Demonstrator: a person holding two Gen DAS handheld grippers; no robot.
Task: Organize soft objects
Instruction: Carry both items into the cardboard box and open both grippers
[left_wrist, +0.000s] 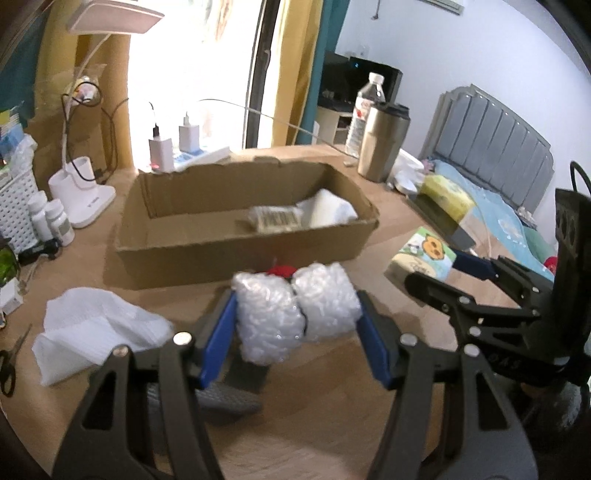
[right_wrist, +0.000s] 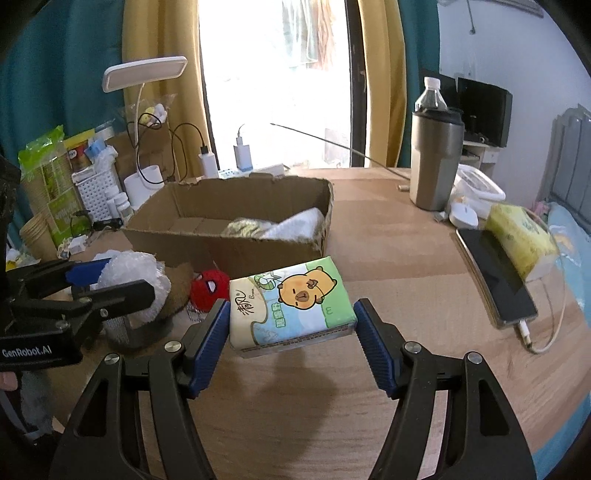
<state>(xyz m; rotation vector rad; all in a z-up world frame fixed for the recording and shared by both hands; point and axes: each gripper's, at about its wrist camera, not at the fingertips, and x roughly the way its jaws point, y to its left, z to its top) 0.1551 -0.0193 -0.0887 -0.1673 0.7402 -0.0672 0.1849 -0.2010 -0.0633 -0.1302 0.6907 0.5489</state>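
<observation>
Bubble wrap (left_wrist: 295, 314), rolled into a white bundle, sat clamped between the blue pads of the left gripper (left_wrist: 298, 332), lifted off the table (left_wrist: 388, 221) just in front of the cardboard box (left_wrist: 243, 254). The right gripper (right_wrist: 291, 328) held a cartoon-printed tissue pack (right_wrist: 291, 302), jaws partly spread and pressing its two sides, above the table near the box.

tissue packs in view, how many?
2. The cartoon tissue pack sits between the right gripper jaws; the yellow tissue pack lies on the phone. Box contents unclear.
</observation>
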